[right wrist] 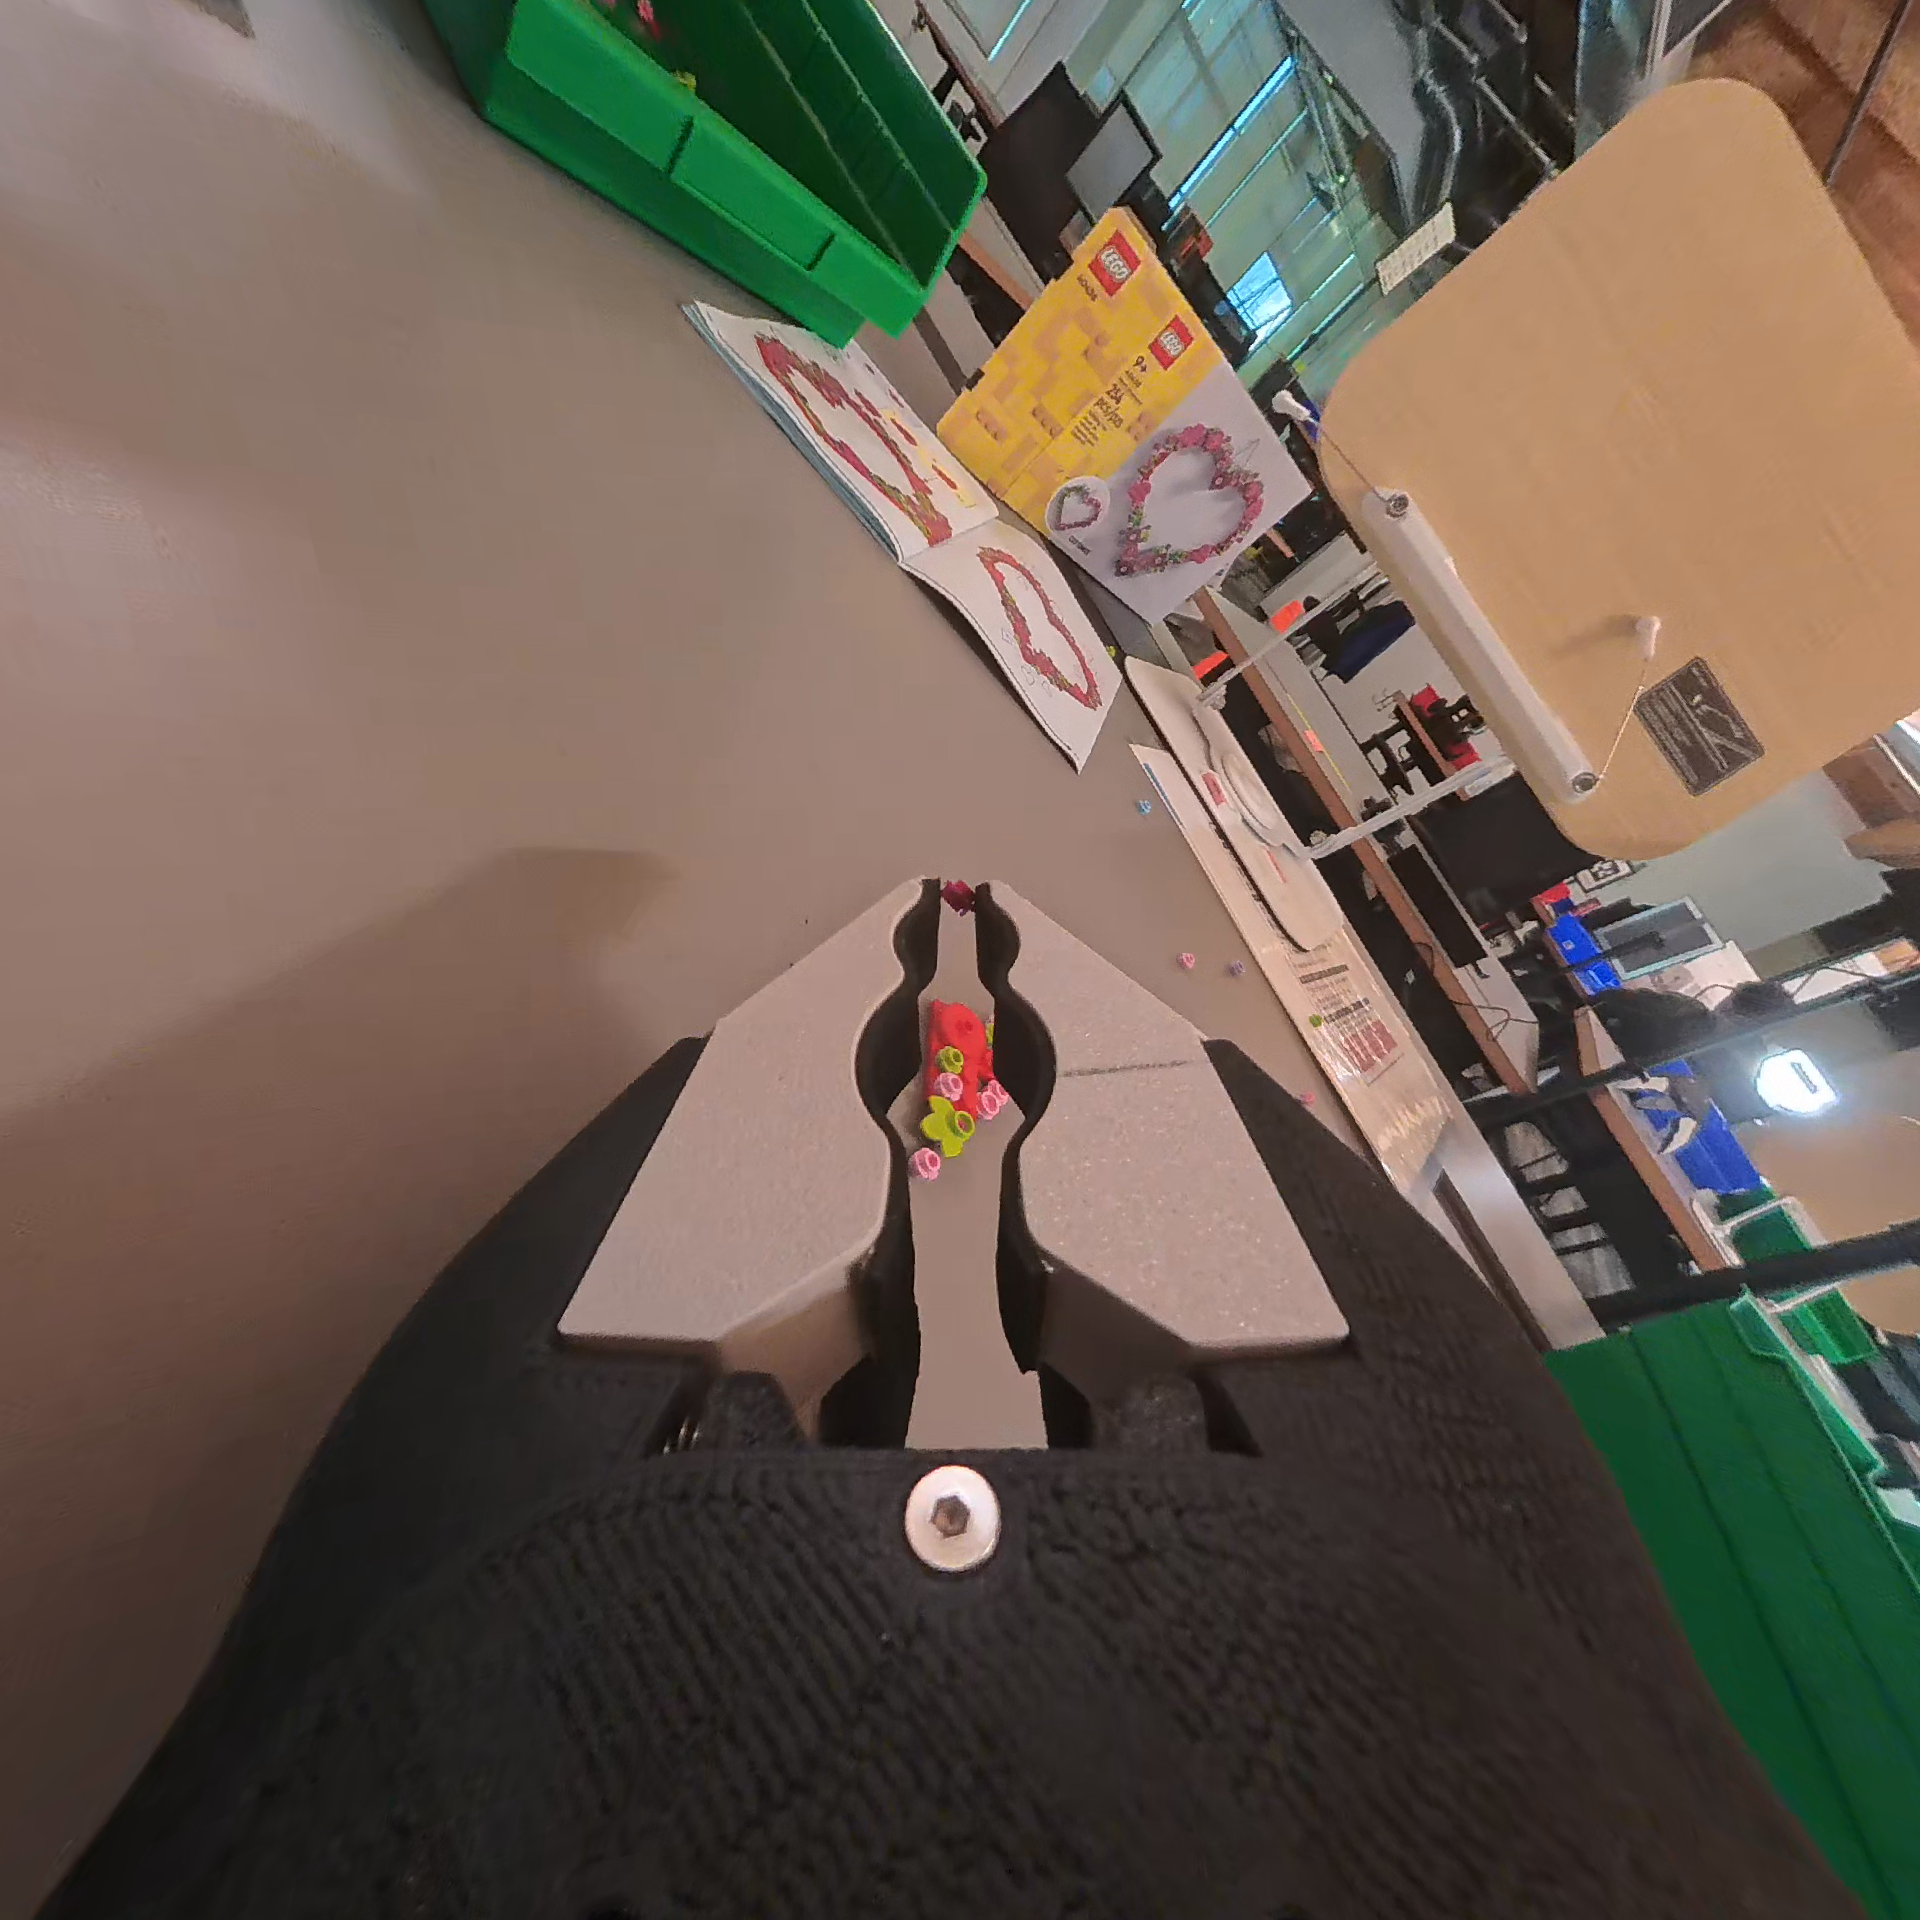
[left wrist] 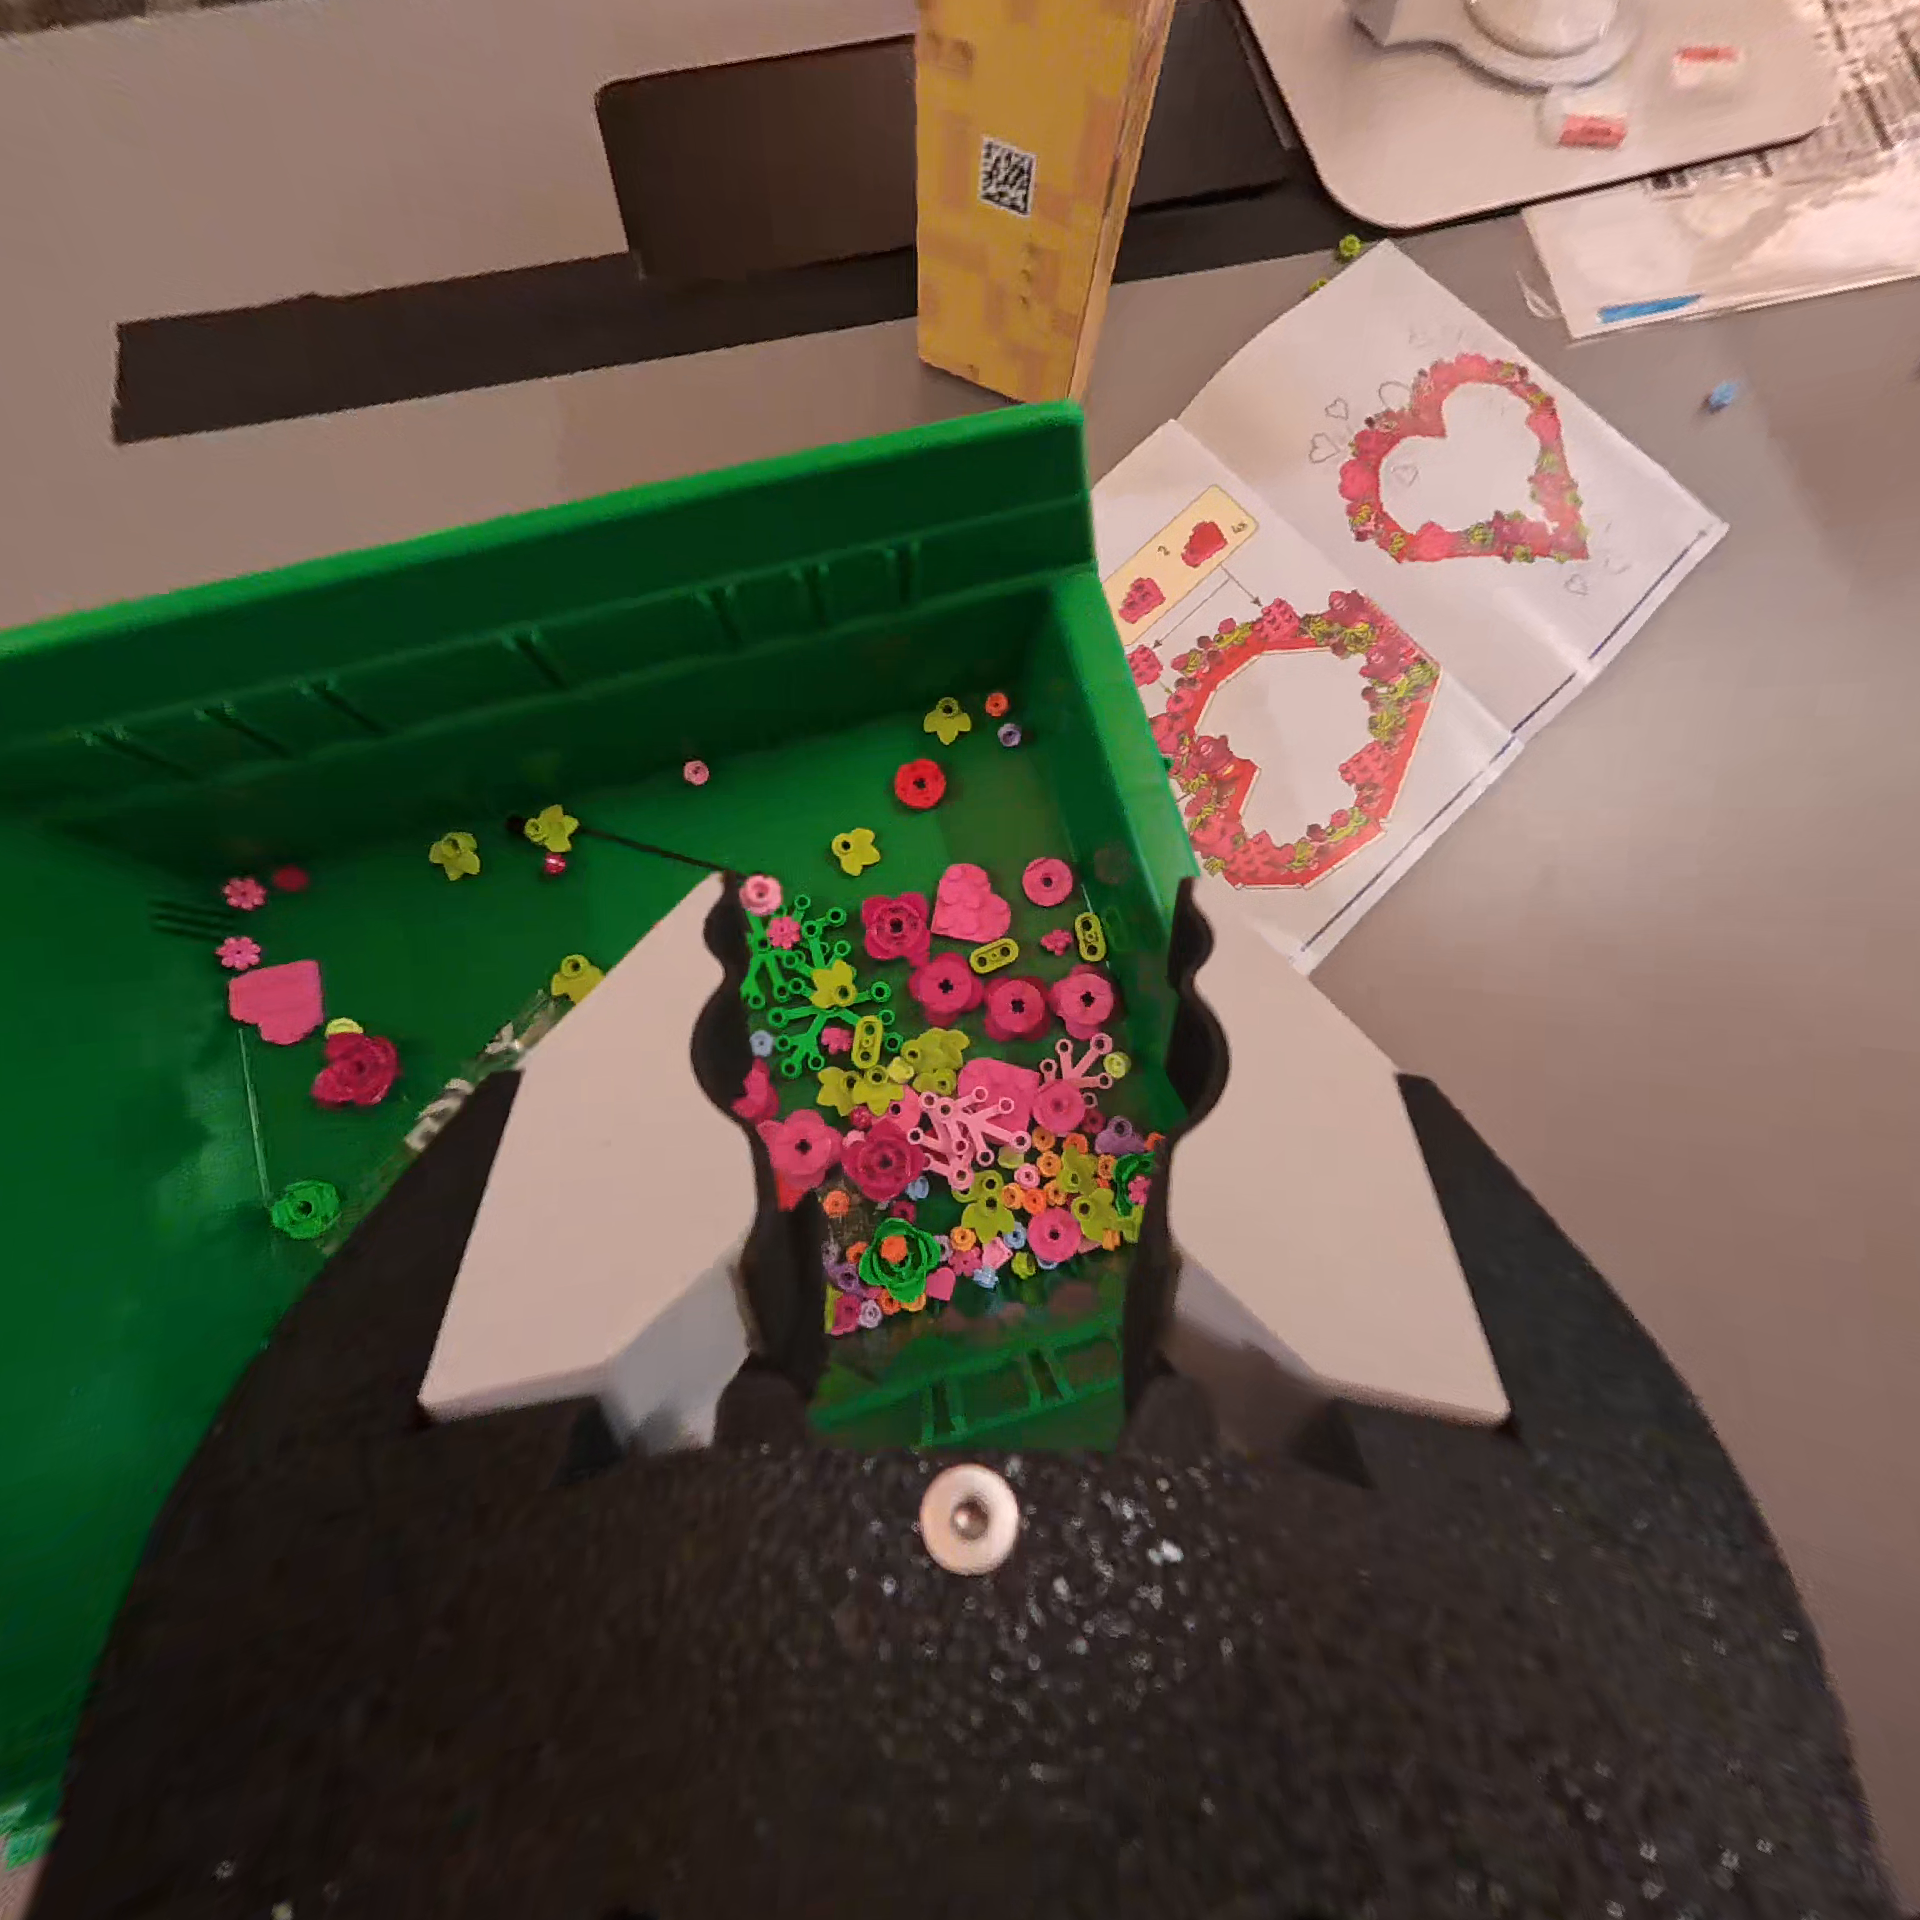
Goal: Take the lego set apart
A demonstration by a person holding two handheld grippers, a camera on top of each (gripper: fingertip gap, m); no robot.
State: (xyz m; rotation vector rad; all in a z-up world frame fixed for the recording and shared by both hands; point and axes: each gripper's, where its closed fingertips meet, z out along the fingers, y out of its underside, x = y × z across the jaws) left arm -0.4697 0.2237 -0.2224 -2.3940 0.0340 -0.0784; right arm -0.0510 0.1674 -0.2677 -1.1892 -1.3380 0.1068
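A green bin (left wrist: 623, 582) holds several loose flower, leaf and heart pieces (left wrist: 966, 1091) in pink, red, lime and orange. My left gripper (left wrist: 956, 914) hangs open and empty over the bin's right end, above the densest pile. My right gripper (right wrist: 956, 891) is low over the grey table, its tips shut on a small dark pink piece (right wrist: 958, 896). Through the gap between its fingers I see a red lego fragment (right wrist: 958, 1039) carrying lime and pink flowers. I cannot tell whether the fingers touch this fragment.
An open instruction booklet (left wrist: 1403, 623) lies right of the bin and also shows in the right wrist view (right wrist: 914, 488). A yellow box (left wrist: 1029, 187) stands behind it. A second green bin (right wrist: 1766, 1558) sits at the right. Tiny pieces (right wrist: 1184, 958) lie loose on the table. The tips of one gripper are about 45 cm away from the tips of the other.
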